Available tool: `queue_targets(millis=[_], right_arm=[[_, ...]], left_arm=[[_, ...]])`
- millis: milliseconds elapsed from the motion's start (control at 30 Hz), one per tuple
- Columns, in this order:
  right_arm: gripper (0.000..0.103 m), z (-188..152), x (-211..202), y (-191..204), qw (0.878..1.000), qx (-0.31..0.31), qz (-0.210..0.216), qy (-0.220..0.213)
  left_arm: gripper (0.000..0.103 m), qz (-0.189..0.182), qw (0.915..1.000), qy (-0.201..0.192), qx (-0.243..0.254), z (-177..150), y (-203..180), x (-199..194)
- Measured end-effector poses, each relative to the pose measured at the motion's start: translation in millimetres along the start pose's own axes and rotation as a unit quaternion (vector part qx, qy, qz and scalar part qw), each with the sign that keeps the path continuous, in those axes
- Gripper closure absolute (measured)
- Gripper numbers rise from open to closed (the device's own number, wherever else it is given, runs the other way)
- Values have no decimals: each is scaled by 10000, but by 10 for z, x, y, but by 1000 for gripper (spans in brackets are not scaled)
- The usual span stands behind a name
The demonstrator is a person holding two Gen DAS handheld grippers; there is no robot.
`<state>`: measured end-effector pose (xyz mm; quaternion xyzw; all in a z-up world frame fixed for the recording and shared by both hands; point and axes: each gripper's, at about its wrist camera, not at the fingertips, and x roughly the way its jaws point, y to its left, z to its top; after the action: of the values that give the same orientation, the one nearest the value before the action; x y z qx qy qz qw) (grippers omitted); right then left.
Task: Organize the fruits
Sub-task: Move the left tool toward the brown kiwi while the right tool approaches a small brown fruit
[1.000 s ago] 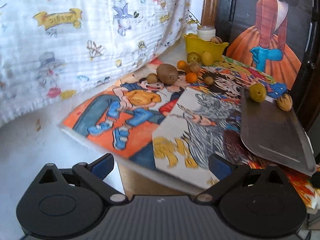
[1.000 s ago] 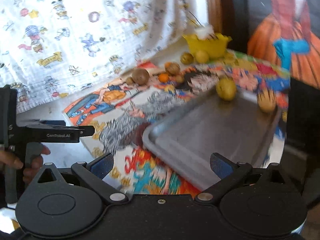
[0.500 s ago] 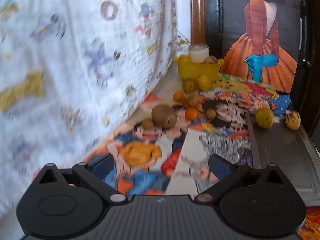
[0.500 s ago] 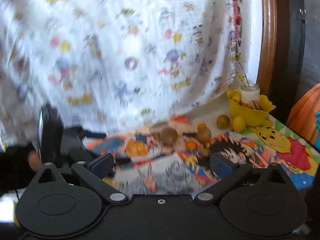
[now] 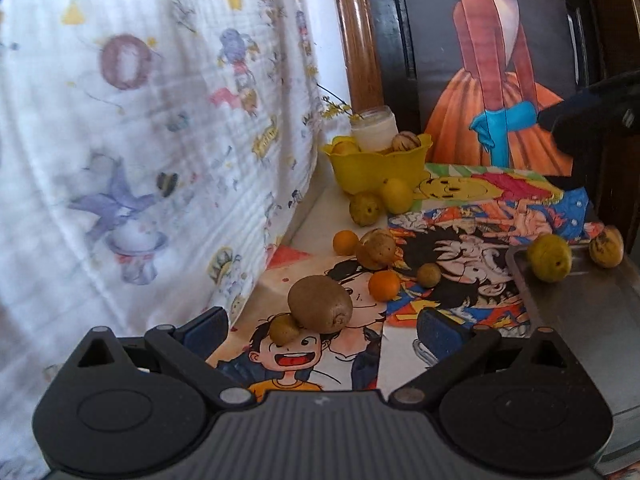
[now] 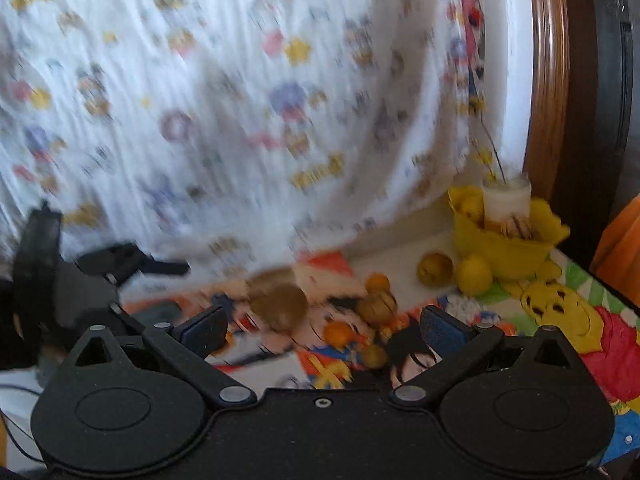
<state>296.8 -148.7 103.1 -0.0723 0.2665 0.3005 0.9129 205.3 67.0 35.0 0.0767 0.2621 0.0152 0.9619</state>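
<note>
Light: bright daylight | left wrist: sharp, fisheye corners dark | right wrist: heavy motion blur

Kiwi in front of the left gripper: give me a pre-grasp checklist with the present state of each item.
1. Left gripper open and empty: ok.
2. Kiwi lined up between the jaws: ok.
3. Kiwi free of neighbours: not ok, a small brown fruit touches its front.
4. Metal tray has bare room: ok, only two fruits sit at its far end.
5. Right gripper clear of the kiwi: cannot tell, its view is blurred.
</note>
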Motion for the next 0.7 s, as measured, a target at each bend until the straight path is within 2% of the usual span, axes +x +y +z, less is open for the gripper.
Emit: queue_targets(millis=[333, 433, 700], right_arm=[[1, -262, 609, -191, 9955, -606, -295, 662], [5, -282, 768, -205, 9924, -860, -322, 821], [29, -304, 1244, -251, 9892, -858, -301, 1152]], left_arm=[[0, -79, 9993, 141, 326, -13, 9, 469], [0, -124, 9990, 187, 393, 2, 47, 615], [4, -237, 9975, 401, 523, 6, 77, 945]])
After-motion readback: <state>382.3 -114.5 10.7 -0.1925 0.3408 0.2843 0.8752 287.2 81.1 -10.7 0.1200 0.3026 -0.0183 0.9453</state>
